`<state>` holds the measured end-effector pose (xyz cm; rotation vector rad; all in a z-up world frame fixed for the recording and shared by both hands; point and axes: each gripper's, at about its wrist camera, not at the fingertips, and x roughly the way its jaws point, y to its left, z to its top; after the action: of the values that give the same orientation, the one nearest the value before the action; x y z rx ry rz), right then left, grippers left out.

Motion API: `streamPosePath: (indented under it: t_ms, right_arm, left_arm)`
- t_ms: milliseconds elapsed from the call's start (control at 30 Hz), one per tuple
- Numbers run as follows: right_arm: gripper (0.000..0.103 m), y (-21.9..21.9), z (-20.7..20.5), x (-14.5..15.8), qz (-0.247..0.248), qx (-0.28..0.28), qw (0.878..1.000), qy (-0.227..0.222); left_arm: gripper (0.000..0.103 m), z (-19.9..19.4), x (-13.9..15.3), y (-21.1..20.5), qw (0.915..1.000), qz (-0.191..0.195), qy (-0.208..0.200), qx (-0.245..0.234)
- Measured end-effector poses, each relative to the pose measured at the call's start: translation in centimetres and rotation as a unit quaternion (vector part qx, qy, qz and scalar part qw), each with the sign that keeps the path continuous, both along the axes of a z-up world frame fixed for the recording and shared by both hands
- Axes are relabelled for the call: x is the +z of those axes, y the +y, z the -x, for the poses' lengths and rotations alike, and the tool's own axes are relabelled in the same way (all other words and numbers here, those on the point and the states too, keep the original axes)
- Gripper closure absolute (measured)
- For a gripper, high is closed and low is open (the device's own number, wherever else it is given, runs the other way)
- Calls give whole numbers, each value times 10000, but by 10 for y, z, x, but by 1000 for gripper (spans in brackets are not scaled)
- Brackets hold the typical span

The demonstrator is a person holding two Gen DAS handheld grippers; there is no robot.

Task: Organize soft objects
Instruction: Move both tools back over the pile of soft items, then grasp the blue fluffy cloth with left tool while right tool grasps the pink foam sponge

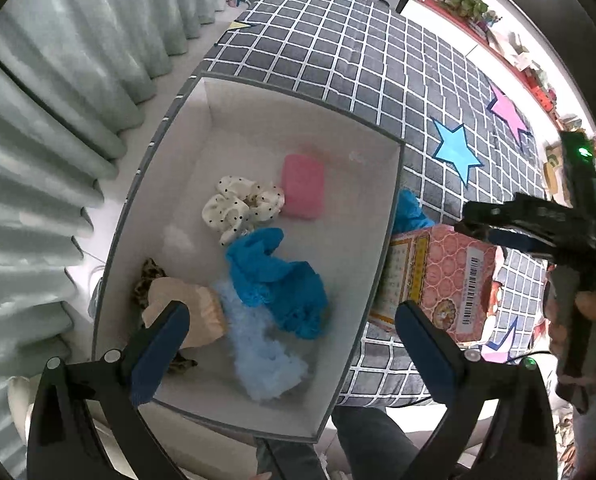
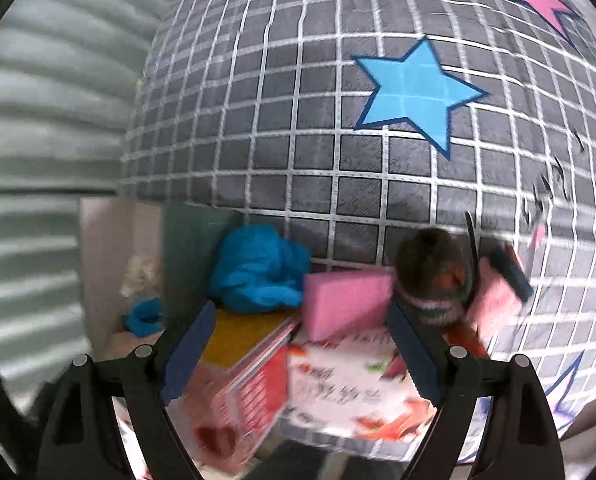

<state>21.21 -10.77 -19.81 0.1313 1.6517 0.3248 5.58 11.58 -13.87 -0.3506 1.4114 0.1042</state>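
Observation:
A grey storage box (image 1: 382,216) with a white inside holds a pink sponge (image 1: 302,186), a dotted cream scrunchie (image 1: 240,208), a blue cloth (image 1: 276,280), a pale blue fluffy piece (image 1: 266,352), a beige sponge (image 1: 190,312) and a leopard scrunchie (image 1: 146,280). My left gripper (image 1: 296,354) hangs open over it, holding nothing. On the bed beside the box lie another blue cloth (image 2: 258,268), a pink sponge (image 2: 346,300) and a dark striped knitted piece (image 2: 434,276). My right gripper (image 2: 302,348) is open above them, empty; the view is blurred.
A grey checked bedspread (image 2: 318,160) with blue and pink stars covers the bed. A pink patterned carton (image 1: 438,276) and a white printed carton (image 2: 350,384) lie by the storage box. Pale curtains (image 1: 58,120) hang at the left. A hand (image 1: 594,320) holds the right gripper.

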Motion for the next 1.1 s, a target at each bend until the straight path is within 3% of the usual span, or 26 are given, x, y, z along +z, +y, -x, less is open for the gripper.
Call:
streamPosePath:
  t_ms: [133, 233, 300, 467, 600, 700, 767, 1000, 1100]
  right_arm:
    - [15, 11, -9, -34, -153, 213, 9987, 445]
    - [15, 23, -15, -60, 48, 457, 9964, 718]
    - [0, 29, -17, -72, 215, 700, 9942, 782]
    - [1, 34, -22, -73, 1249, 1498, 9808, 13]
    - [1, -6, -53, -52, 1896, 862, 9758, -663]
    - [0, -34, -66, -36, 1330, 250, 9887, -644]
    - [0, -39, -66, -29, 995, 171, 9934, -540]
    - [0, -13, -38, -23, 400, 504, 9977, -222]
    - [0, 1, -23, -38, 707, 1122, 9908, -272]
  left_arm:
    - [0, -3, -5, -4, 9999, -85, 143, 32]
    - [0, -6, -9, -8, 9996, -120, 251, 64]
    - [0, -9, -11, -11, 9994, -149, 297, 74]
    - [0, -19, -11, -20, 9992, -138, 359, 83]
    - [0, -27, -10, -25, 9993, -148, 336, 67]
    - [0, -33, -7, -28, 9994, -175, 299, 38]
    - [0, -38, -7, -30, 9994, -153, 303, 44]
    - [0, -50, 1, -38, 9995, -201, 256, -25]
    - [0, -52, 1, -40, 9994, -216, 287, -10]
